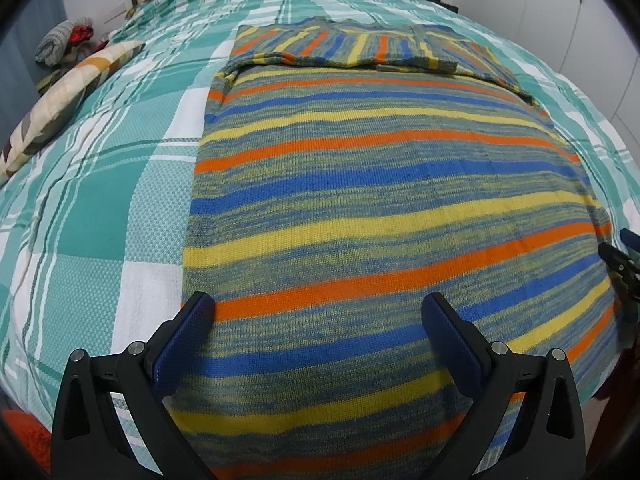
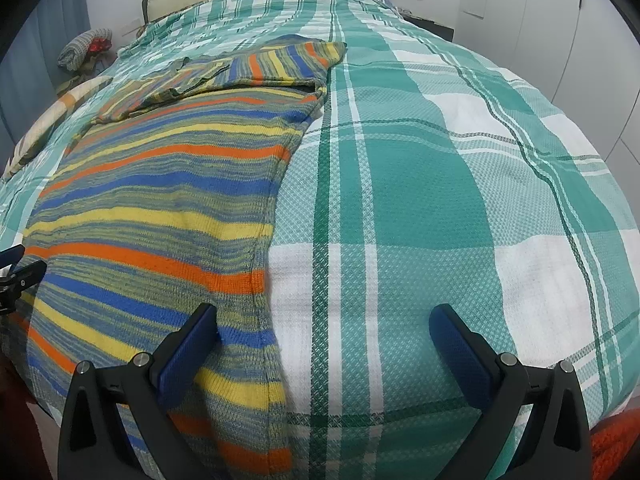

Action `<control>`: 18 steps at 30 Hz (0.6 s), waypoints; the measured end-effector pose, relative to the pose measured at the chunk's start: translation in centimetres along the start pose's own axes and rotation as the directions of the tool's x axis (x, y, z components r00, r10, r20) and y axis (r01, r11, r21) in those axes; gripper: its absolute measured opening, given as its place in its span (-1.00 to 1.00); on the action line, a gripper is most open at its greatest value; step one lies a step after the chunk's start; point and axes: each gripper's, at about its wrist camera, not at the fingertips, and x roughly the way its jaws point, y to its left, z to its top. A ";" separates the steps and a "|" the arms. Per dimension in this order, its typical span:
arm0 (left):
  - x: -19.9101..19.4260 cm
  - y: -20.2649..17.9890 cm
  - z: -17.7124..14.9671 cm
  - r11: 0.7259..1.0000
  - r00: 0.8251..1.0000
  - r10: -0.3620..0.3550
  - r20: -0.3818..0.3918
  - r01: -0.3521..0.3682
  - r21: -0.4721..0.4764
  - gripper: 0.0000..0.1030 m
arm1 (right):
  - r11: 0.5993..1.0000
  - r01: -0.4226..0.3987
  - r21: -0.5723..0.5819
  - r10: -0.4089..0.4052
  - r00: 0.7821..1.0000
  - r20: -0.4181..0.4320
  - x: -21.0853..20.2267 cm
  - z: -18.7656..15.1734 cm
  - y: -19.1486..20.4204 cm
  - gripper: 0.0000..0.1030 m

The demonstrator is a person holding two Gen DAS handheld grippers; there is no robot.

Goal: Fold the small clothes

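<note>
A knitted sweater with orange, blue and yellow stripes (image 1: pixel 380 184) lies flat on the bed, hem toward me, its sleeves folded across the chest at the far end. It also shows in the right wrist view (image 2: pixel 160 200). My left gripper (image 1: pixel 320 312) is open and empty over the sweater's near left part. My right gripper (image 2: pixel 324 324) is open and empty over the sweater's right edge near the hem; its left finger is over the knit, its right finger over the bedspread. The right gripper also shows at the right edge of the left wrist view (image 1: pixel 624 260).
The bed is covered by a green and white plaid bedspread (image 2: pixel 440 160). A patterned pillow (image 1: pixel 68 92) lies at the left edge, with a bundle of clothes (image 1: pixel 64 40) behind it. White cabinets (image 2: pixel 540 8) stand to the right. An orange cloth (image 2: pixel 616 440) lies at the near right.
</note>
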 end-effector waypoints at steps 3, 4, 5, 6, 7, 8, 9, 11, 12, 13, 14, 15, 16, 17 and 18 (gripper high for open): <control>0.0 0.1 0.0 1.000 1.000 0.001 0.000 -0.001 0.001 0.99 | 1.000 0.001 0.000 -0.001 1.000 0.000 0.0 0.0 0.0 1.00; 0.0 0.0 0.0 1.000 1.000 0.001 0.000 -0.001 0.001 0.99 | 1.000 0.001 -0.001 -0.001 1.000 0.000 0.0 0.0 0.0 1.00; 0.0 0.0 0.0 1.000 1.000 0.002 0.000 -0.002 0.001 0.99 | 1.000 0.000 -0.001 0.000 1.000 0.000 0.0 0.0 0.0 1.00; 0.0 0.0 0.0 1.000 1.000 0.003 0.001 -0.003 0.001 0.99 | 1.000 0.000 0.000 0.000 1.000 0.001 0.0 0.0 0.0 1.00; 0.0 0.0 0.0 1.000 1.000 0.003 0.001 -0.003 0.001 0.99 | 1.000 0.000 -0.001 0.000 1.000 0.001 0.0 0.0 0.0 1.00; 0.0 0.0 0.0 1.000 1.000 0.003 0.001 -0.003 0.001 0.99 | 1.000 0.000 -0.001 0.000 1.000 0.001 0.0 0.0 0.0 1.00; 0.0 0.0 0.0 1.000 1.000 0.003 0.000 -0.003 0.001 0.99 | 1.000 0.001 -0.001 -0.001 1.000 0.000 0.0 0.0 0.0 1.00; 0.0 0.0 0.0 1.000 1.000 0.002 0.000 -0.002 0.001 0.99 | 1.000 0.001 -0.001 -0.001 1.000 0.000 0.0 0.0 0.0 1.00; 0.0 0.0 0.0 1.000 1.000 0.002 0.000 -0.002 0.001 0.99 | 1.000 0.001 -0.001 -0.001 1.000 0.000 0.0 0.0 0.0 1.00; 0.0 0.0 0.0 1.000 1.000 0.002 0.000 -0.002 0.001 0.99 | 1.000 0.001 0.000 -0.001 1.000 0.000 0.0 0.0 0.0 1.00; 0.0 0.0 0.0 1.000 1.000 0.003 0.000 -0.003 0.000 0.99 | 1.000 0.001 -0.001 -0.001 1.000 0.000 0.0 0.0 0.0 1.00; 0.0 0.0 0.0 1.000 1.000 0.003 0.000 -0.003 0.000 0.99 | 1.000 0.002 -0.001 -0.002 1.000 0.000 0.0 0.0 0.0 1.00; 0.0 0.0 0.0 1.000 1.000 0.003 0.000 -0.003 0.000 0.99 | 1.000 0.001 -0.001 -0.001 1.000 0.000 0.0 0.0 0.0 1.00; 0.0 0.0 0.0 1.000 1.000 0.003 0.000 -0.003 0.000 0.99 | 1.000 0.002 -0.001 -0.002 1.000 0.001 0.0 0.0 0.0 1.00; 0.0 0.0 0.0 1.000 1.000 0.004 0.000 -0.004 0.000 0.99 | 1.000 0.001 -0.001 -0.001 1.000 0.000 0.0 0.0 0.0 1.00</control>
